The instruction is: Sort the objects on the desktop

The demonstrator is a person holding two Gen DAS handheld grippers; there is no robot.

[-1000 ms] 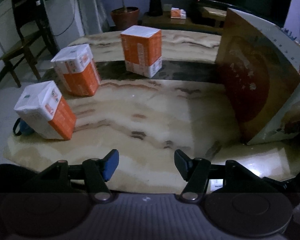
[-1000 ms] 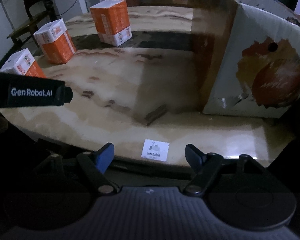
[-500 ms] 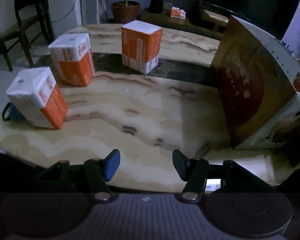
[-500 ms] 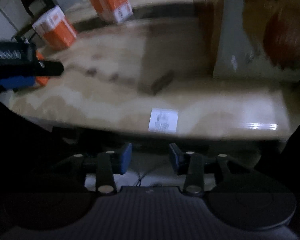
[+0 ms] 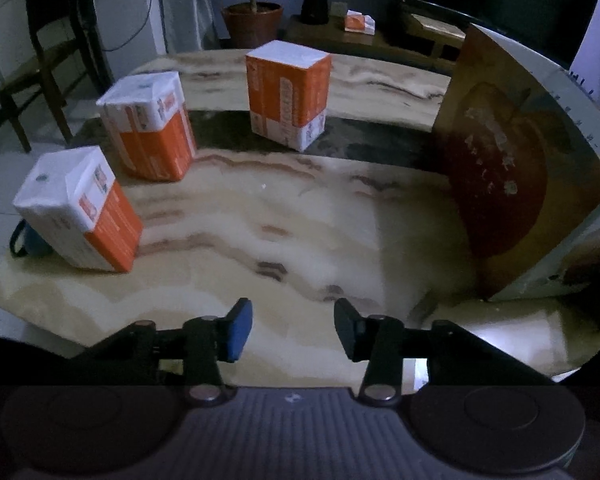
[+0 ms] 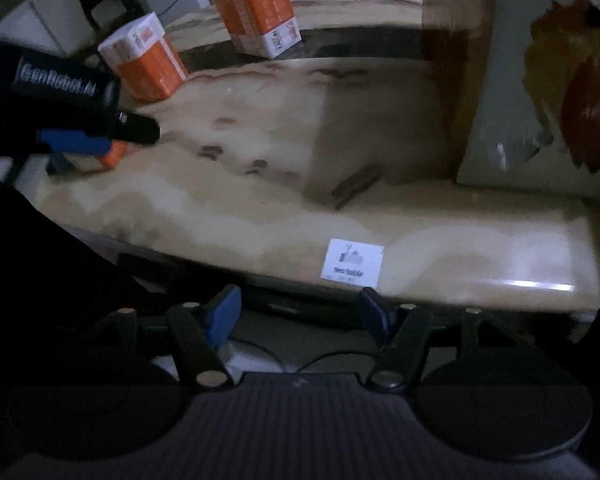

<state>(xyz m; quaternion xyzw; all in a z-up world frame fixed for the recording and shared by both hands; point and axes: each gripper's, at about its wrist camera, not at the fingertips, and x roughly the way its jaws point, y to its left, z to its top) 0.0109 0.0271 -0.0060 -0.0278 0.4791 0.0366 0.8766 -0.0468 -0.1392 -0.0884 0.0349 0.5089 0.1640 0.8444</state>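
Marbled stone in bands of cream, tan and brown makes up the table [image 5: 284, 216], with one dark streak running across its far half. Three orange-and-white tissue packs stand on it, well apart: the near pack [image 5: 80, 210] at the left edge, the middle pack [image 5: 148, 128] farther back, and the far pack [image 5: 287, 94] close to the table's centre line. A large cardboard box [image 5: 512, 168] printed with a red fruit fills the right side, one flap standing up. A small white label [image 6: 353, 261] is stuck at the table's near edge.

The left gripper [image 5: 293, 329] hangs above the near edge, fingers spread wide and grasping nothing. The right gripper [image 6: 297, 312] sits lower, in front of the table edge, its fingers likewise parted and empty; in its view the left gripper's black body crosses in front of the near pack.

The room is dim. A wooden chair [image 5: 40, 60] stands far left, with a potted plant [image 5: 252, 20] behind the table, a dark television [image 5: 496, 4] on a low cabinet at far right, and another small orange pack [image 5: 359, 23] on that cabinet. A blue object [image 5: 28, 240] sits on the floor below the left edge.
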